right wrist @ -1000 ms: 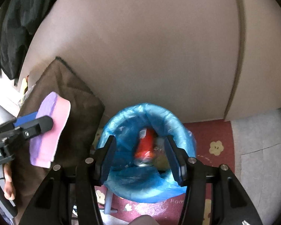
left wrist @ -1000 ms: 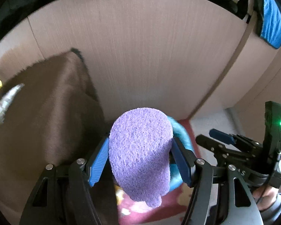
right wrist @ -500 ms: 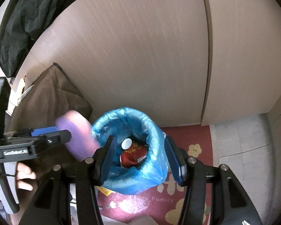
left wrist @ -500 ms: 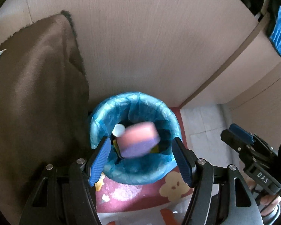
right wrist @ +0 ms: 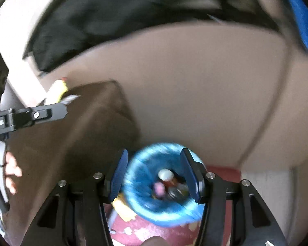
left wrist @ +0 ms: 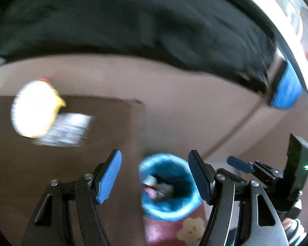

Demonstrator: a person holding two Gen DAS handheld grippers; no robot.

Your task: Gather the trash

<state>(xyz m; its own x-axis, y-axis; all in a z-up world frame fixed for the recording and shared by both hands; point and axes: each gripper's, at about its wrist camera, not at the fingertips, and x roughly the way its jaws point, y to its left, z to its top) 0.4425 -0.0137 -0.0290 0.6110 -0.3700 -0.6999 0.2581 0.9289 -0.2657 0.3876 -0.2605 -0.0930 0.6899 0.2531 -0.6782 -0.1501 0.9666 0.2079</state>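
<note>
Two fisheye views, both smeared by motion blur. Largest surface: the beige wood-grain cabinet front (left wrist: 184, 106) (right wrist: 195, 94), filling the middle of each view. Above it hangs a black fabric mass (left wrist: 133, 20) (right wrist: 123, 12), with a blue cloth patch (left wrist: 285, 90) at its right end. Left of centre, a brown plush cloth (left wrist: 51, 164) (right wrist: 71, 139) drapes over a raised surface; its right edge sits just beside the bin.

On the brown cloth – a round white-and-yellow object (left wrist: 35, 108), too blurred to identify, touching a silvery crinkled wrapper (left wrist: 65, 129).

Task item: the round bin lined with a blue plastic bag (left wrist: 168, 186) (right wrist: 162, 184) stands on a dark red floor mat with pale flower prints (left wrist: 174, 231) (right wrist: 166, 229). Inside the bin – a white disc (right wrist: 165, 173), a pink piece (right wrist: 159, 188), and dark and red scraps, details unreadable.

Left gripper (left wrist: 155, 179): blue-padded fingers spread wide, nothing between them; the bin shows through the gap. Right gripper (right wrist: 157, 174): fingers likewise parted and empty, framing the bin mouth from above. The left view also shows the right gripper at its lower right edge; the right view shows the left one at its left edge, with the holder's hand (right wrist: 12, 172) below it.
</note>
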